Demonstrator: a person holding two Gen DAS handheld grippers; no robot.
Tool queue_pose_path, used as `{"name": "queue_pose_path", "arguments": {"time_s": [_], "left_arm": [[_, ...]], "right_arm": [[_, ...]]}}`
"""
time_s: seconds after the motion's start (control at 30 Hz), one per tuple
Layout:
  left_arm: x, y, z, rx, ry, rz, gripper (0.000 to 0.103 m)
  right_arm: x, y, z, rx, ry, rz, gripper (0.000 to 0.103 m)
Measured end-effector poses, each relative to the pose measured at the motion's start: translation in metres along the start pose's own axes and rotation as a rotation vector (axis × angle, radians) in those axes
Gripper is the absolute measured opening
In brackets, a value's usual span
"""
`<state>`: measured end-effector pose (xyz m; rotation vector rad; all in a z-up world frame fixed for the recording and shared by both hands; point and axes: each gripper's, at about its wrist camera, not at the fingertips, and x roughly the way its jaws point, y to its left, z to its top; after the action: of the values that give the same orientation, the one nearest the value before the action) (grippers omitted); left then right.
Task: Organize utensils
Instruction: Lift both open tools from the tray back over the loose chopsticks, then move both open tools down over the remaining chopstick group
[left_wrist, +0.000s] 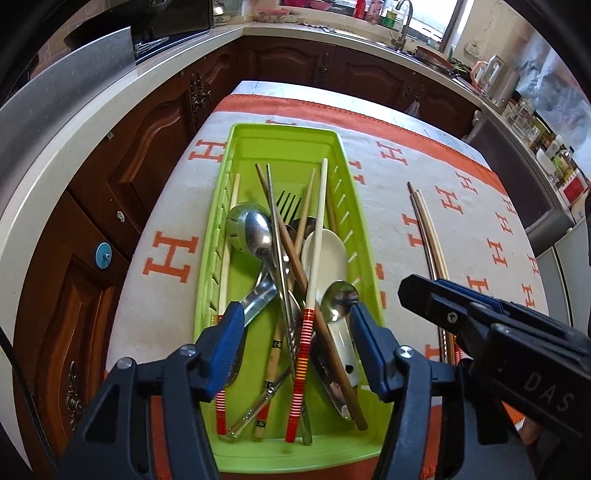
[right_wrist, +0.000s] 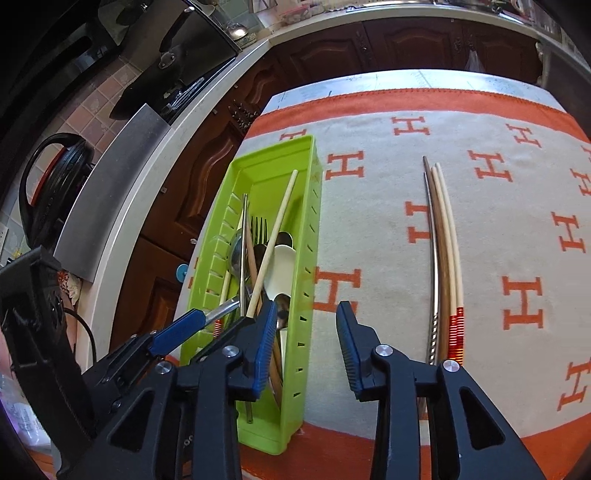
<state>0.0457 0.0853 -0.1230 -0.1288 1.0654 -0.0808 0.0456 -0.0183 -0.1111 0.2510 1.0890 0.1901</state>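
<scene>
The left gripper (left_wrist: 297, 332) stands with its jaws spread above the near end of the green basket (left_wrist: 214, 266), nothing pinched between the blue pads (left_wrist: 227, 343); the utensils lie below the gap. The left wrist view looks straight into the basket and shows the full heap: a slotted steel spoon (left_wrist: 236, 229), a plain steel spoon (left_wrist: 258, 232), a dark fork (left_wrist: 288, 205), a white ceramic spoon (left_wrist: 327, 251), a small steel spoon (left_wrist: 338, 301), a steel chopstick (left_wrist: 277, 236), brown wooden chopsticks (left_wrist: 295, 254), and a cream chopstick with a red-striped end (left_wrist: 314, 266) crossing the others. The right wrist view sees the same basket (right_wrist: 310, 236) only obliquely at centre left, so most of that heap is masked by its wall and by the left gripper (right_wrist: 225, 321) entering from lower left. The right gripper (right_wrist: 306, 347) has its jaws apart over bare blanket between the basket and a sorted group of chopsticks (right_wrist: 443, 251), gripping nothing. That group, one steel stick and cream sticks with red-banded ends lying side by side, appears in full length in the right wrist view; in the left wrist view the same group (left_wrist: 428, 229) sits at right of centre and its near end is hidden behind the right gripper (left_wrist: 461, 317). Both views show the orange-and-grey lettered blanket (right_wrist: 498, 229) covering the worktop.
</scene>
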Motion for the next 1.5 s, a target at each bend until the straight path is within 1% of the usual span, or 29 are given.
{"name": "queue_pose_path", "arguments": {"time_s": [0.13,0.37,0.5,0.67,0.83,1.0,1.1,1.33,1.5], "left_arm": [[-0.004,0.000,-0.003,-0.001,0.003,-0.013,0.059],[-0.019,0.014,-0.006,-0.049,-0.007,-0.048,0.060],[-0.033,0.021,-0.004,-0.078,-0.011,-0.092,0.060],[-0.053,0.023,0.006,-0.090,-0.036,-0.107,0.060],[-0.070,0.017,0.019,-0.088,-0.055,-0.117,0.060],[-0.079,0.001,0.033,-0.078,-0.070,-0.129,0.060],[-0.077,-0.018,0.038,-0.043,-0.067,-0.129,0.060],[-0.052,-0.063,0.037,0.037,-0.008,-0.131,0.060],[-0.025,-0.087,0.034,0.089,0.040,-0.107,0.060]], "right_arm": [[-0.008,0.000,-0.005,-0.022,-0.012,-0.021,0.035],[-0.021,-0.006,-0.010,-0.025,-0.044,-0.055,0.036],[-0.028,-0.012,-0.011,-0.020,-0.056,-0.072,0.035],[-0.033,-0.016,-0.014,-0.020,-0.066,-0.077,0.035],[-0.040,-0.025,-0.015,-0.007,-0.078,-0.070,0.036],[-0.051,-0.047,-0.014,0.035,-0.101,-0.062,0.037],[-0.057,-0.061,-0.014,0.056,-0.114,-0.061,0.037],[-0.066,-0.101,-0.015,0.114,-0.124,-0.069,0.037],[-0.062,-0.124,-0.017,0.142,-0.115,-0.076,0.037]]}}
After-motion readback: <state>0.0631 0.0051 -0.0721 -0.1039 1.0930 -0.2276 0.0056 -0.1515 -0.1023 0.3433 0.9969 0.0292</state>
